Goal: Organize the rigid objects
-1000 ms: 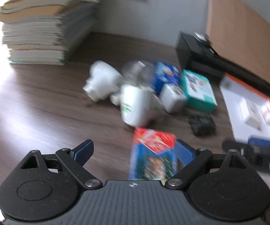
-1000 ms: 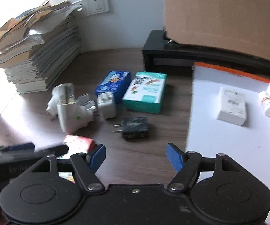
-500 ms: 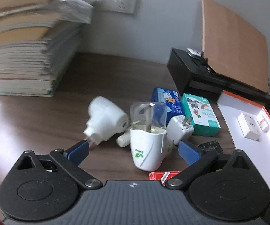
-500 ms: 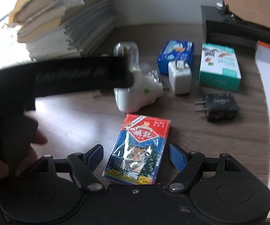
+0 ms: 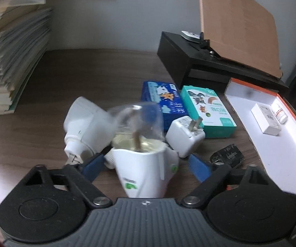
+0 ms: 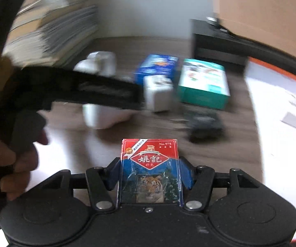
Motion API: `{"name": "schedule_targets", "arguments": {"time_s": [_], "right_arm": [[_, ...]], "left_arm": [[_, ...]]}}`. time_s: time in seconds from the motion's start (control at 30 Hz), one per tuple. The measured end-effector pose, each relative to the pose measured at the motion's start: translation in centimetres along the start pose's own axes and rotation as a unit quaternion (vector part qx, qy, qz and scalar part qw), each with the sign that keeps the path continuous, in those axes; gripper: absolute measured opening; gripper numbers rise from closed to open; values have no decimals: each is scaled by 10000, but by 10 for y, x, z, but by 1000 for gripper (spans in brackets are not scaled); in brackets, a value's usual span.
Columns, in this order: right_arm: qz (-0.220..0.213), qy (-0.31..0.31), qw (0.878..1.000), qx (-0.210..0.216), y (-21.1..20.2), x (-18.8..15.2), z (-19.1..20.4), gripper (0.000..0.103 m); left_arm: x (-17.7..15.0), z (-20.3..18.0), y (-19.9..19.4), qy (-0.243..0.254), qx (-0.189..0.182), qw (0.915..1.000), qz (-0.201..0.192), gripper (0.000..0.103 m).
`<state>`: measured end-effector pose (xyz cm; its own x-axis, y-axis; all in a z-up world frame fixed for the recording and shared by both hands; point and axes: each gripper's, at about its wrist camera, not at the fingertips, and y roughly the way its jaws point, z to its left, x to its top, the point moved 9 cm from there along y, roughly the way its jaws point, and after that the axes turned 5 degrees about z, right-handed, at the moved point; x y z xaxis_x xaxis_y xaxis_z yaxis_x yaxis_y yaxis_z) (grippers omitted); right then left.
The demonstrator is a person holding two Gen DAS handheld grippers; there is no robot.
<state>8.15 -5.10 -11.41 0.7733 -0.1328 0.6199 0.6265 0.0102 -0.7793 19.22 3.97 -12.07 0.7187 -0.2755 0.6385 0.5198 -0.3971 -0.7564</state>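
I count three printed boxes: blue (image 5: 164, 100), teal (image 5: 208, 111), card pack (image 6: 149, 167); two white vaporizers (image 5: 142, 175), (image 5: 82, 123); two chargers (image 5: 184, 139), (image 5: 228, 156).

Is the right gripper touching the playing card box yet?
Touching. The right wrist view shows both blue fingers of the right gripper pressed against the sides of the playing card box.

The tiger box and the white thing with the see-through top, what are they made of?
The tiger card box looks like printed cardboard under shiny wrap, judging by its crinkly glare. The white plug-in device looks like smooth glossy plastic; its clear bottle could be plastic or glass.
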Motion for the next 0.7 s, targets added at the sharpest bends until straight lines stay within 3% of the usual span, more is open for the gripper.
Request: {"name": "schedule_targets", "arguments": {"time_s": [0.03,0.07,0.5,0.7], "right_arm": [[10,98,9999,-36,-2,-1,-8,71],[16,164,9998,-83,-5,-3,-13,71],[-422,440,9980,-154,-47,6,-51,71],[-672,438,9966,-172,-69,19,-70,71]], "left_arm": [[-1,-1,3,-3,37,10000,31,70],[-2,0,4,-50,-5,10000,24,67],[-7,-13,-30,-562,-242,9974,-369,66],[-6,-31,-57,-670,-138,9964,-502,66]]}}
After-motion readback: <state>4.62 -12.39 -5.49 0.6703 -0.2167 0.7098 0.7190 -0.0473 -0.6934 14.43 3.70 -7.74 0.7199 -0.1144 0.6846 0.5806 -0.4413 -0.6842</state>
